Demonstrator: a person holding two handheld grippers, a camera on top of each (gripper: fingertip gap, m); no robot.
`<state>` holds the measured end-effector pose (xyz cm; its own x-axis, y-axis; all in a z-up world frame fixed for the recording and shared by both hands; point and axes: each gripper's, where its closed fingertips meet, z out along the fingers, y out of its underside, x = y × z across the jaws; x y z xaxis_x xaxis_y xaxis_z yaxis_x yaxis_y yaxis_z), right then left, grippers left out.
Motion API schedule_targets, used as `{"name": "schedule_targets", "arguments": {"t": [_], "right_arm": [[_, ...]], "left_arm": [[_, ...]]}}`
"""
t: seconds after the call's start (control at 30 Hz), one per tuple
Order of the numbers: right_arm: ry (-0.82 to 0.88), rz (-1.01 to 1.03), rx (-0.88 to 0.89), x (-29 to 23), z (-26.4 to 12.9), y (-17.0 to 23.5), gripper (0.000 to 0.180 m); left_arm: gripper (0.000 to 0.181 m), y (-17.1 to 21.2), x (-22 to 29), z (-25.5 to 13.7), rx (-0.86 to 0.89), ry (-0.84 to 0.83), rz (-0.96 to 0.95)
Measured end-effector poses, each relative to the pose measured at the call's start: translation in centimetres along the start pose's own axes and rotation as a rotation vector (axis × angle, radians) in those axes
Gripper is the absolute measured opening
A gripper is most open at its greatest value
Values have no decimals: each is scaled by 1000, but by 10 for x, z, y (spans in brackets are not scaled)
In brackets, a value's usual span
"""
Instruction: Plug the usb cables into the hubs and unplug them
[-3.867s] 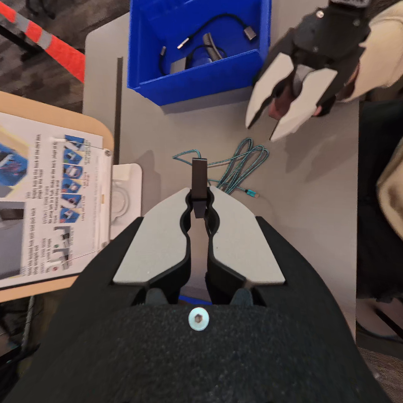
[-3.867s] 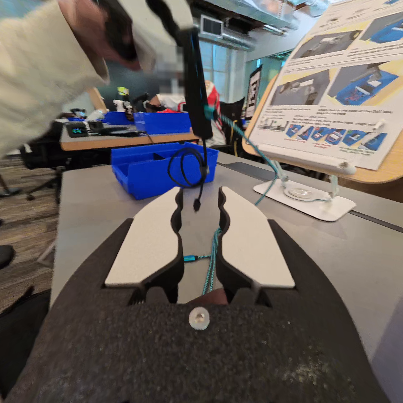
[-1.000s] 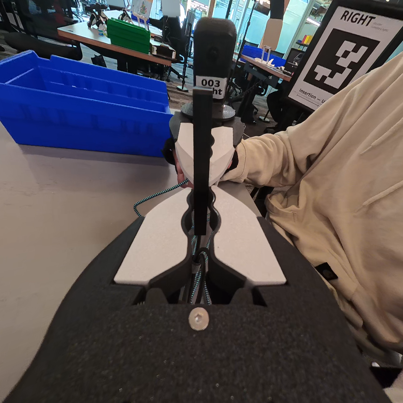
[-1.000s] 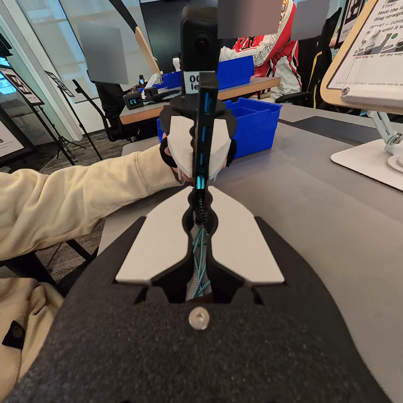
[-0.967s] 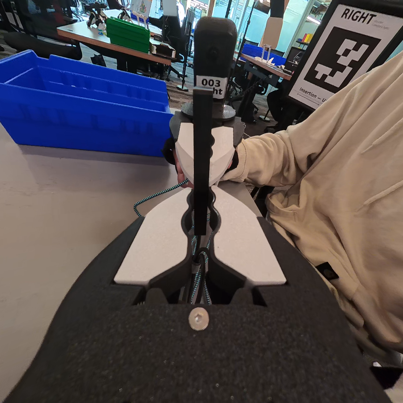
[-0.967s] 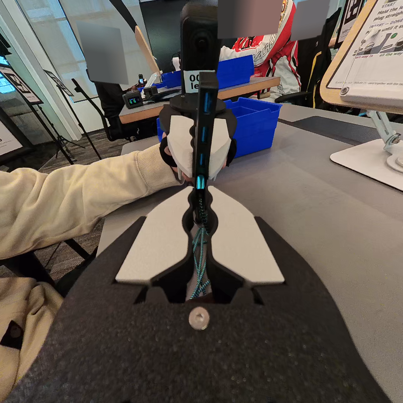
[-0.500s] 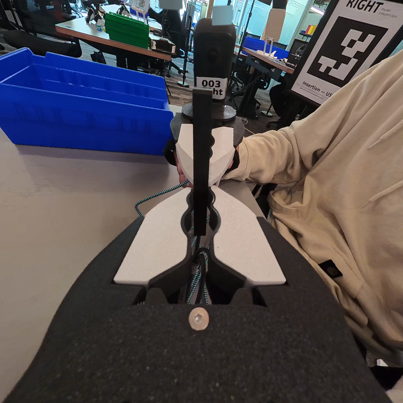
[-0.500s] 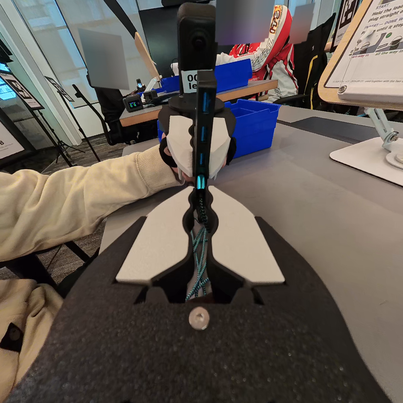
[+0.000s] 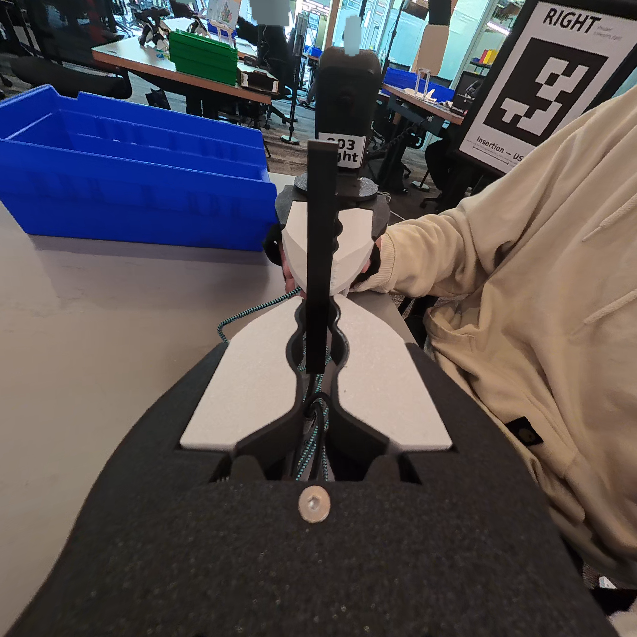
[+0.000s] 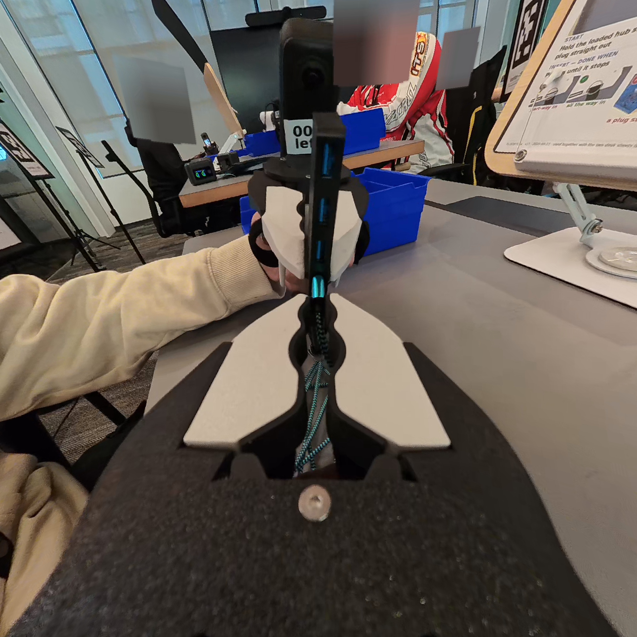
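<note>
My left gripper (image 9: 319, 305) is shut on a black USB hub (image 9: 321, 241) and holds it upright, edge on. In the right wrist view the hub (image 10: 325, 193) shows a column of blue ports. My right gripper (image 10: 317, 303) is shut on the teal plug (image 10: 316, 285) of a braided teal-and-black USB cable (image 10: 315, 386). The plug meets the hub's lowest port; how deep it sits I cannot tell. The two grippers face each other tip to tip above the grey table (image 9: 86, 344). The cable (image 9: 255, 310) trails to the left on the table.
A blue bin (image 9: 138, 193) stands on the table behind the grippers and also shows in the right wrist view (image 10: 393, 206). An instruction board (image 10: 568, 103) stands on a white base (image 10: 565, 262). A person's cream sleeve (image 9: 517, 275) fills the right side. Both grippers' tips are close together, under 4 cm apart.
Since 3.9 s ago my right gripper has shut on the cable plug and both grippers have turned to face each other. Over the last second they have only shifted slightly.
</note>
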<state>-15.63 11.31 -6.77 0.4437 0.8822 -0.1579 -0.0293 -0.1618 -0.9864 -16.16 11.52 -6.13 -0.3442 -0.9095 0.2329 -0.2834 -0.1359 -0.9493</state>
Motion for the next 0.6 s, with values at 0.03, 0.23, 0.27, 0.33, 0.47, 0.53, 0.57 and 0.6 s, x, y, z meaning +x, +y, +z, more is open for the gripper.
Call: {"name": "schedule_targets", "arguments": {"t": [0.03, 0.23, 0.27, 0.33, 0.47, 0.53, 0.57, 0.6], "right_arm": [[-4, 6, -1, 0, 0, 0, 7], [2, -5, -15, 0, 0, 3, 7], [5, -7, -16, 1, 0, 3, 7], [4, -5, -9, 1, -1, 2, 7], [58, 58, 92, 24, -36, -13, 6], [80, 51, 113, 30, -45, -17, 6], [88, 48, 110, 31, -45, -17, 6], [83, 46, 110, 30, -44, -17, 6]], "left_arm": [[11, 0, 0, 0, -1, 1, -2], [11, 2, -1, 1, -8, 5, -11], [11, 2, -1, 1, -6, 4, -10], [10, 0, -1, -2, 0, 2, -10], [10, -42, -1, -85, 333, -34, -21], [10, -35, 0, -95, 295, -100, 4], [10, -35, 2, -92, 293, -100, 7], [10, -37, 6, -87, 288, -82, 11]]}}
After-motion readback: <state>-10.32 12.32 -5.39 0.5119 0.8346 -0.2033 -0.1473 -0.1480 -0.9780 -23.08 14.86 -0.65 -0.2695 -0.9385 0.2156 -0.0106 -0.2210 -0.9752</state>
